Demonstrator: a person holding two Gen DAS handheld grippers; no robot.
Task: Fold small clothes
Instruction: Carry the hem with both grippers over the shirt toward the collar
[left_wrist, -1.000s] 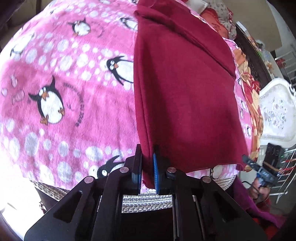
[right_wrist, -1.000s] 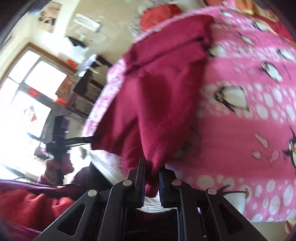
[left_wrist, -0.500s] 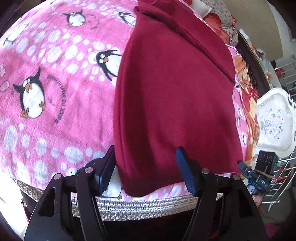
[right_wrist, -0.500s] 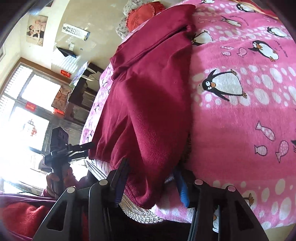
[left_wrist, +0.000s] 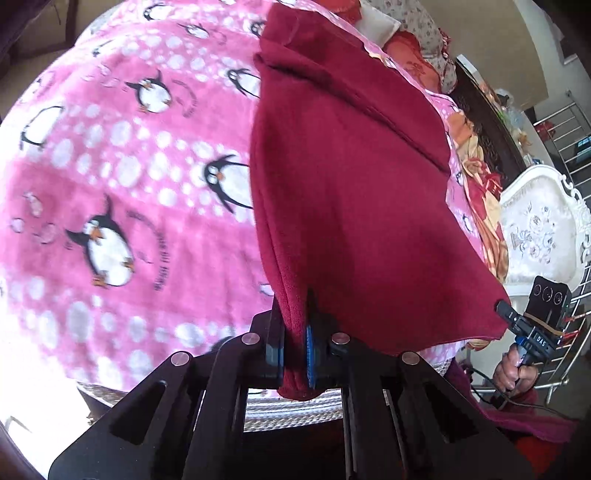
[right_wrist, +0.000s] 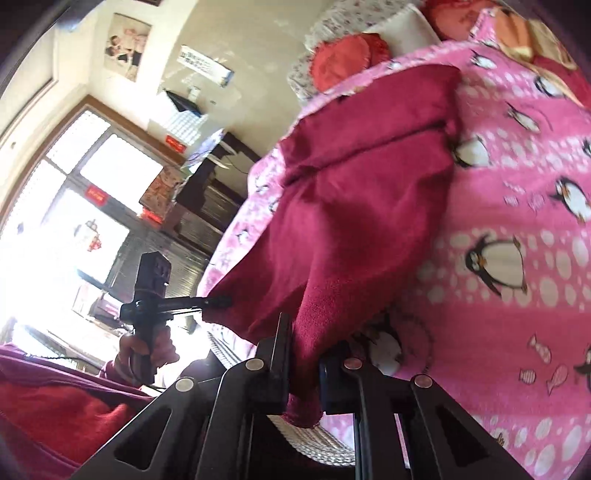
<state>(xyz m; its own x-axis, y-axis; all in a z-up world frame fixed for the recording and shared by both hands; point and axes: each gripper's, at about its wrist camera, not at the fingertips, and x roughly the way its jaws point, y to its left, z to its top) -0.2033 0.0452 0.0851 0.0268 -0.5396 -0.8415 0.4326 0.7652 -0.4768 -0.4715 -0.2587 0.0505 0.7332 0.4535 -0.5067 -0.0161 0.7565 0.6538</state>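
Observation:
A dark red fleece garment (left_wrist: 351, 192) lies on a pink penguin blanket (left_wrist: 110, 177), its near hem lifted off the bed. My left gripper (left_wrist: 293, 332) is shut on the hem's left corner. In the right wrist view my right gripper (right_wrist: 304, 354) is shut on the other near corner of the garment (right_wrist: 351, 206). Each gripper shows in the other's view, the right one (left_wrist: 517, 325) at the hem's far corner, the left one (right_wrist: 207, 301) likewise. The far end of the garment rests folded on the blanket (right_wrist: 517, 221).
Red and floral pillows (right_wrist: 351, 55) lie at the head of the bed. A white ornate chair (left_wrist: 539, 229) and a metal rack (left_wrist: 576, 147) stand to the right of the bed. A dark cabinet (right_wrist: 207, 206) and bright window (right_wrist: 74, 221) stand beyond the bed's left side.
Half a second ago both grippers were open around the near hem on the bed. Now both have shut on the hem corners and lifted them off the blanket.

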